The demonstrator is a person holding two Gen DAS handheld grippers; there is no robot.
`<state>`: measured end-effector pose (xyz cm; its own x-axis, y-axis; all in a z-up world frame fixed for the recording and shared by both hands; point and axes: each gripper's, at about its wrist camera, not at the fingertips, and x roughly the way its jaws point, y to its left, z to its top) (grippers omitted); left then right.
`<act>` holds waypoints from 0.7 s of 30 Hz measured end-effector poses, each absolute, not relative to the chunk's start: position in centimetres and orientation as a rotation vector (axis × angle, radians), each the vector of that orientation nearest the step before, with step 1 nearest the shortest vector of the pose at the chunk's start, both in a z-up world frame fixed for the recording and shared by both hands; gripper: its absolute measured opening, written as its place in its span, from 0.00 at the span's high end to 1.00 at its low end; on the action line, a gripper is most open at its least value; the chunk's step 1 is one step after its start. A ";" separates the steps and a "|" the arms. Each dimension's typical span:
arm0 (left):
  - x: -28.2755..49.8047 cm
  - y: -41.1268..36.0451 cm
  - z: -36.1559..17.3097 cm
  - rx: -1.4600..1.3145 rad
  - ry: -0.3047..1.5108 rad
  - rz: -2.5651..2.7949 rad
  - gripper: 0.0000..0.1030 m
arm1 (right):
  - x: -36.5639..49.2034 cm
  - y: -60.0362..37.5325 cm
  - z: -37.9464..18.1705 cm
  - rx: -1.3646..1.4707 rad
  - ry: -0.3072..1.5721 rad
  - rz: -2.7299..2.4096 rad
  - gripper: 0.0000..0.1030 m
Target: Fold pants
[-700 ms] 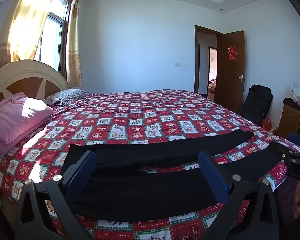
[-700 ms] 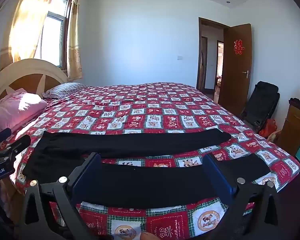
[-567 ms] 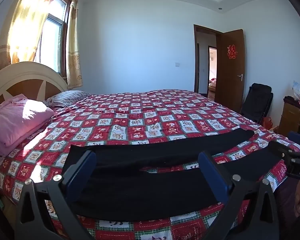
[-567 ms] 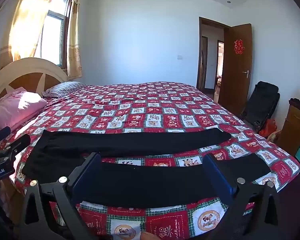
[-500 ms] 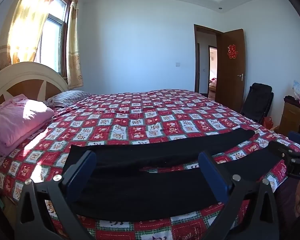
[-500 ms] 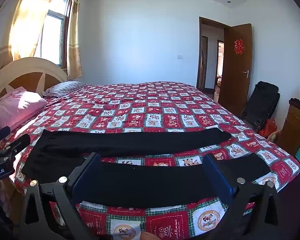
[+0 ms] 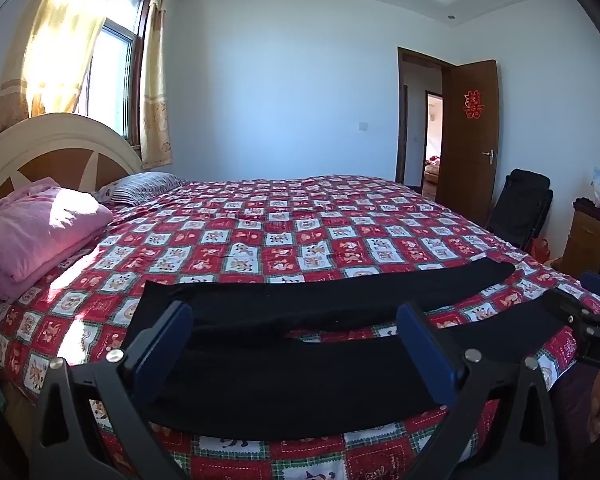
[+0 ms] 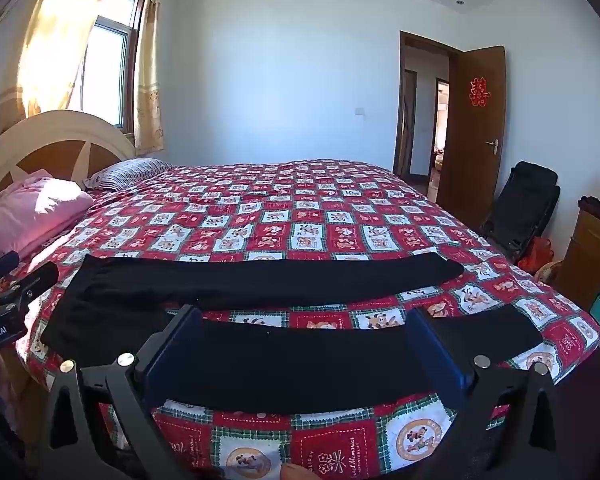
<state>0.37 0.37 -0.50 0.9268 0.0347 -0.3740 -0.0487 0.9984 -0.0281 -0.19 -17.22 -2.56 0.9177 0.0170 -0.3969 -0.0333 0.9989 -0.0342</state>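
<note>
Black pants (image 7: 300, 376) lie spread flat on the near edge of the bed, waist to the left and the two legs running right, slightly apart. They also show in the right wrist view (image 8: 284, 364). My left gripper (image 7: 296, 344) is open and empty, hovering over the waist end. My right gripper (image 8: 300, 344) is open and empty, hovering over the near leg. Each gripper shows at the edge of the other's view.
The bed has a red and white patchwork cover (image 7: 300, 232). A pink folded blanket (image 7: 32, 236) and a striped pillow (image 7: 140, 188) lie at the headboard on the left. A black chair (image 8: 524, 208), a wooden cabinet (image 8: 592, 252) and an open door (image 8: 476, 132) stand at the right.
</note>
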 end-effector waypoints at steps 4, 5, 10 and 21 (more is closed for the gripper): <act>0.4 0.6 -0.6 -0.045 0.384 0.048 0.00 | -0.1 -17.1 -2.8 -0.045 0.411 0.026 0.01; 0.4 0.6 -0.6 -0.047 0.384 0.048 0.00 | -0.1 -17.1 -2.8 -0.045 0.411 0.025 0.01; 0.5 0.8 -0.7 -0.052 0.390 0.049 0.00 | 0.0 -17.1 -2.8 -0.048 0.413 0.026 0.01; 0.5 0.9 -1.0 -0.063 0.396 0.056 0.00 | 0.0 -16.9 -2.9 -0.053 0.416 0.029 0.01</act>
